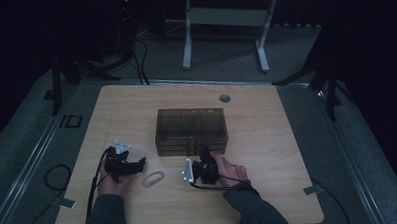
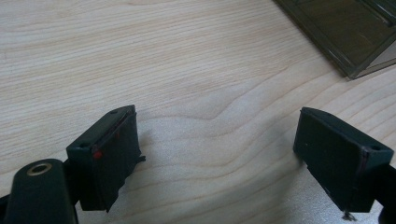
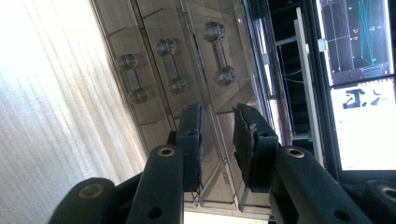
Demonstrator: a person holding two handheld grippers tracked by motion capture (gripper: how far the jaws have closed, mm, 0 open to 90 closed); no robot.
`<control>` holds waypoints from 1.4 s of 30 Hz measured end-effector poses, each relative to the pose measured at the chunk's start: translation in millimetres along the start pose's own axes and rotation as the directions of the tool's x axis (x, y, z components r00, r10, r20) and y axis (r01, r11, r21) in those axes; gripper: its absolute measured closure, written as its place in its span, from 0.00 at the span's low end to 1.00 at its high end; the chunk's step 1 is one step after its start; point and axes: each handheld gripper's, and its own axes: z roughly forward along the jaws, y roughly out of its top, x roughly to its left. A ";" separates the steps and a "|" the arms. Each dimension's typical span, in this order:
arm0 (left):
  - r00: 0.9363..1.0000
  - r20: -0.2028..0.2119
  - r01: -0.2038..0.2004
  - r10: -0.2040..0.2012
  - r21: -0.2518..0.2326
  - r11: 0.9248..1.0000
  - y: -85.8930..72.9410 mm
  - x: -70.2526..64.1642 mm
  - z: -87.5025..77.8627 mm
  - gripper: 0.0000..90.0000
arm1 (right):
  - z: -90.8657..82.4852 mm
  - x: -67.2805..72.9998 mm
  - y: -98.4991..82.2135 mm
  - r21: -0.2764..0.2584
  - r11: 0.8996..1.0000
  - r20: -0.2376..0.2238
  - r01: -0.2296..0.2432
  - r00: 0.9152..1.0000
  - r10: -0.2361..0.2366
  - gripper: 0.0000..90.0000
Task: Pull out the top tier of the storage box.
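Hands of a person reached in from the near edge of a pale wooden table (image 1: 267, 139), each holding a black two-jaw gripper. At the table's middle stood a smoky, see-through plastic drawer box (image 1: 191, 127) with three stacked drawers, each with a small bar handle on its front.

The right gripper (image 1: 204, 154) was turned on its side and pressed up to the near front of the box. In the right gripper view its jaws stood a narrow gap apart, set around the front edge of a drawer (image 3: 219, 126) beside its clear handle (image 3: 219, 51); whether the pads actually pressed on the plastic could not be told.

The left gripper (image 1: 138, 164) rested low over the table to the left of the box, well apart from it. In the left gripper view its jaws were spread wide with bare wood between them, and a corner of the box showed at upper right. A pale loop, seemingly a rubber band (image 1: 153, 179), lay flat on the table between the two grippers.
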 end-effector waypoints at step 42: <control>1.000 0.000 0.000 0.000 0.000 1.000 0.0 0.0 0.0 0.16 | 9.1 7.6 9.0 -0.010 0.993 0.082 0.117 0.990 -0.116 0.86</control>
